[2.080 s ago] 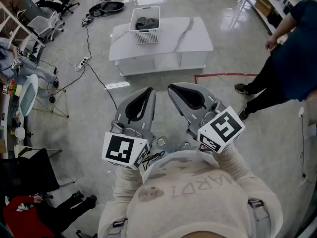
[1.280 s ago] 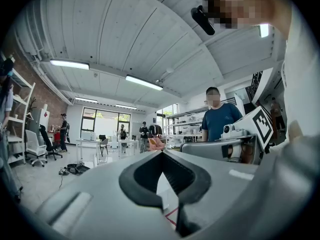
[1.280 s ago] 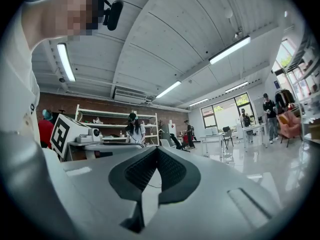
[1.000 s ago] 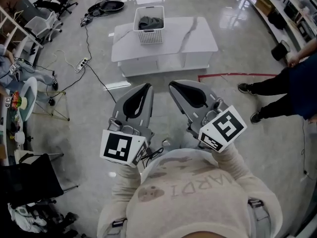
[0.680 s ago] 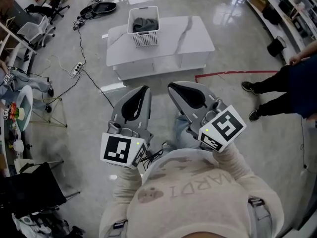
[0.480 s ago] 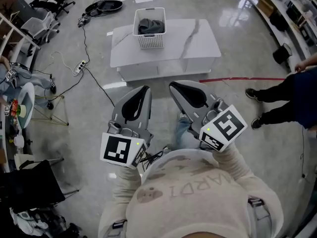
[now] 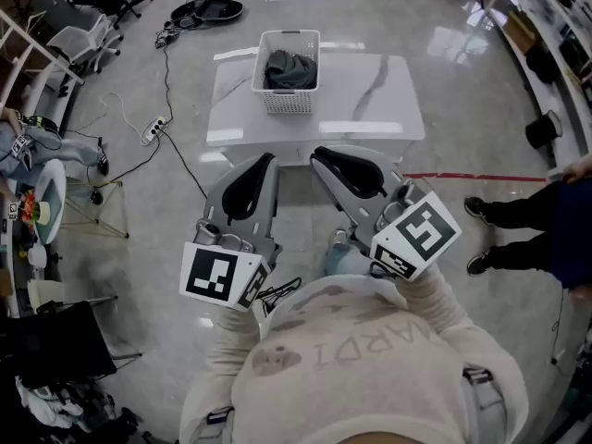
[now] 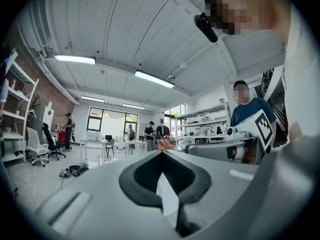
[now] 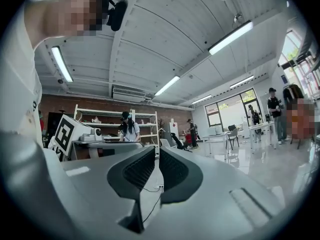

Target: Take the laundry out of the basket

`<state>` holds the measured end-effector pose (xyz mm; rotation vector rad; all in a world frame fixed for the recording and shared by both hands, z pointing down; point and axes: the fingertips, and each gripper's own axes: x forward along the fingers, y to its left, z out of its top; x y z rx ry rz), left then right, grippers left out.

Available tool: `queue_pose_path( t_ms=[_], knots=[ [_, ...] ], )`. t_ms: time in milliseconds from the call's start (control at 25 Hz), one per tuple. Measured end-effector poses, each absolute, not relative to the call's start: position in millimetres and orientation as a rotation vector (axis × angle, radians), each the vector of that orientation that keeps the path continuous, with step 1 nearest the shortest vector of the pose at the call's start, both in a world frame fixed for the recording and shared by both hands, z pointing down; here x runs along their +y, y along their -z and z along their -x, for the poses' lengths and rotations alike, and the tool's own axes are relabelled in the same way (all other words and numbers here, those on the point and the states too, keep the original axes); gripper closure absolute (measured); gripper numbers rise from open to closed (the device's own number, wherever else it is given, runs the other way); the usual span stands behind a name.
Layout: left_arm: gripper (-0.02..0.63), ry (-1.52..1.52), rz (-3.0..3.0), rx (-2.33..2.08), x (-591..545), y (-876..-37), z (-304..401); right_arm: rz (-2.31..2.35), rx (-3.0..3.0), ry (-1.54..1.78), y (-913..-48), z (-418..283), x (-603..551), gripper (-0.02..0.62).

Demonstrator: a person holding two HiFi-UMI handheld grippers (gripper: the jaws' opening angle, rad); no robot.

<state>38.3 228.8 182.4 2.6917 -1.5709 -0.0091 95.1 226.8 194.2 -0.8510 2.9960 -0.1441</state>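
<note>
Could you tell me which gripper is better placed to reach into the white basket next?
Right, marginally. Both point at the white plastic basket of dark laundry, about equally far off, but the right gripper's jaws have just been opening, empty, while the left gripper's are together.

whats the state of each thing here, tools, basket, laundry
basket: upright on the table, still loaded
laundry: heaped inside the basket, untouched
left tool: shut, empty
right tool: jaws have just been opening, a narrow gap, nothing between them
</note>
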Motion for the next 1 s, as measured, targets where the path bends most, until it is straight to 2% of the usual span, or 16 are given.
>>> queue_pose_path(
  t_ms=[160,400,1000],
  knots=[
    [0.604,0.019,-2.699,-1.584,179.5,-178.4,-60.2,0.823,2.997,0.136,-192.7,-113.0,177.1,0.565],
    [0.604,0.001,-2.686,-1.607,134.8,-180.8,-74.1,0.822,2.979,0.188,-198.3,-129.4,127.1,0.568],
    [0.604,0.002,-2.707,-1.523,-6.7,-198.5,4.7,0.957,2.99,0.216,-219.8,-59.6,-1.7,0.569]
  ],
)
